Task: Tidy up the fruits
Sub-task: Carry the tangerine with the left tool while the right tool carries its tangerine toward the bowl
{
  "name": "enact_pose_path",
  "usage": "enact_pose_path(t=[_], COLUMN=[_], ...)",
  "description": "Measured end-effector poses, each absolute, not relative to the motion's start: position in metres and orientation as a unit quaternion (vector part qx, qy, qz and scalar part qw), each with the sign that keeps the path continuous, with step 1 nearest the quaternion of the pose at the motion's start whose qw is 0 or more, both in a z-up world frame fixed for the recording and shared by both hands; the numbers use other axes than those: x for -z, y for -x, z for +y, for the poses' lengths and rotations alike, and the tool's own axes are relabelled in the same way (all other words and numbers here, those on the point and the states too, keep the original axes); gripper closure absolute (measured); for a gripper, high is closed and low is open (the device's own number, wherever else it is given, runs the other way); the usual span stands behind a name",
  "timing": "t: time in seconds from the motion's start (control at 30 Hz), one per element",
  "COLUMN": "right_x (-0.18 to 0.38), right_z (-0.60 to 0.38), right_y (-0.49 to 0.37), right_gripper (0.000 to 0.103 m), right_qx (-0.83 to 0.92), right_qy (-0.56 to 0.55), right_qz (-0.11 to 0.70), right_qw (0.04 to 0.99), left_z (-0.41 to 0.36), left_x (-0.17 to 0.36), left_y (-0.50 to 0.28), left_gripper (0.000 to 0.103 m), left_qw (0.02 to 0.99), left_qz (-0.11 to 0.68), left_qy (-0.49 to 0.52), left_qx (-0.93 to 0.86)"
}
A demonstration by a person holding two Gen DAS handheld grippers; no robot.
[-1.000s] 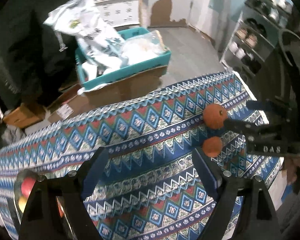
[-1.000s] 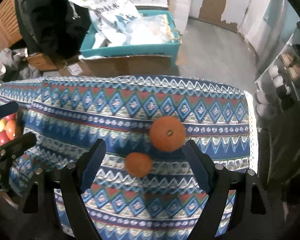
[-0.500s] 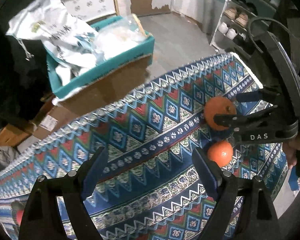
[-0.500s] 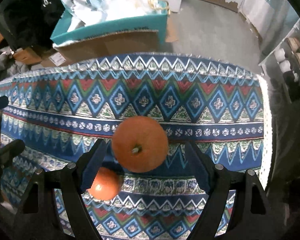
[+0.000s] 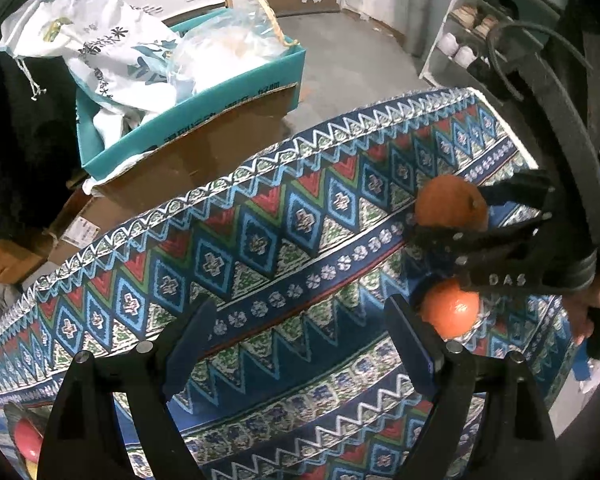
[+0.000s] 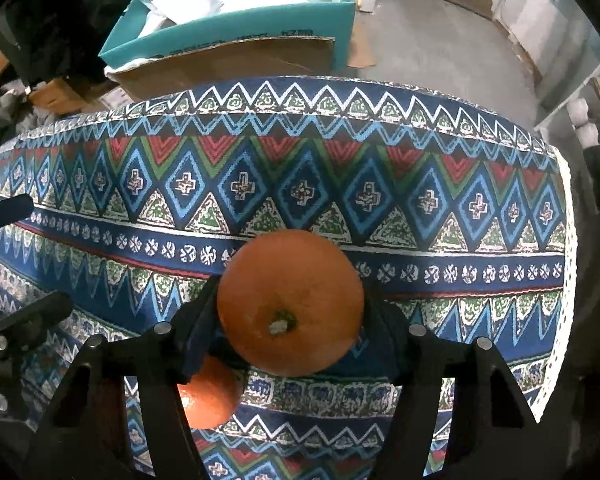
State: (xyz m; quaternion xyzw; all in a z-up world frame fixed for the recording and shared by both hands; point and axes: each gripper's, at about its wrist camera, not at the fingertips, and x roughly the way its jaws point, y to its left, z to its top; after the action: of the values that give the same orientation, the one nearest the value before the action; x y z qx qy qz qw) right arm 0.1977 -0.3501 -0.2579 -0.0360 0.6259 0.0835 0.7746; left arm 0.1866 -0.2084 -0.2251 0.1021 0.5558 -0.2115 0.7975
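We see the right gripper (image 6: 290, 312) pointing steeply down at the counter (image 6: 300, 184), which is draped in a blue, red and green patterned cloth; its jaws have just been closing and now press on both sides of the large round orange fruit (image 6: 290, 302); a hand (image 5: 592, 308) grips its handle at the right edge of the left wrist view; the left gripper (image 5: 300, 344) also tilts down, its jaws standing wide with only cloth between them; a smaller, glossier orange fruit (image 6: 208, 398) lies on the cloth just beside the held one, partly hidden behind the right gripper's left finger; beyond the counter's far edge stand a teal cardboard box (image 5: 188, 116) stuffed with white printed bags and a white shelf unit (image 5: 456, 48); the large fruit shows dull, dimpled skin and a pale stem stub facing the camera.
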Motion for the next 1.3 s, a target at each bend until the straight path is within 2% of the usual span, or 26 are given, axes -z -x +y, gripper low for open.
enact_pose_path(t=[0.5,1.0,1.03,1.13,1.17,1.3], right_x=[0.225,0.220,0.220,0.220,0.220,0.220], right_z=[-0.412,-0.433,-0.433,-0.432,-0.432,-0.429], right_y=[-0.127,-0.098,-0.098,-0.098,-0.099,-0.100], right_gripper=[0.037,0.037,0.037,0.037,0.037,0.037], right_qx=[-0.024,-0.012,-0.012,-0.015,-0.015,-0.017], right_qy=[-0.014,-0.029,-0.030,-0.030,-0.029,-0.028], right_qz=[0.600,0.593,0.593,0.592,0.592,0.592], right_qw=[0.799,0.805,0.804,0.805,0.805,0.806], left_z=[-0.261,-0.299,-0.299,-0.300,-0.300,-0.303], left_x=[0.227,0.267,0.267,0.268,0.269,0.269], left_y=[-0.171,-0.153,-0.154,-0.156,-0.156,-0.150], left_gripper=[0.016,0.016,0.021,0.047,0.052,0.053], left_qw=[0.776,0.759,0.761,0.758,0.753,0.755], left_qz=[0.571,0.590,0.588,0.588,0.589,0.582], left_qy=[-0.064,-0.076,-0.073,-0.071,-0.067,-0.078], left_qx=[0.261,0.264,0.265,0.274,0.284,0.291])
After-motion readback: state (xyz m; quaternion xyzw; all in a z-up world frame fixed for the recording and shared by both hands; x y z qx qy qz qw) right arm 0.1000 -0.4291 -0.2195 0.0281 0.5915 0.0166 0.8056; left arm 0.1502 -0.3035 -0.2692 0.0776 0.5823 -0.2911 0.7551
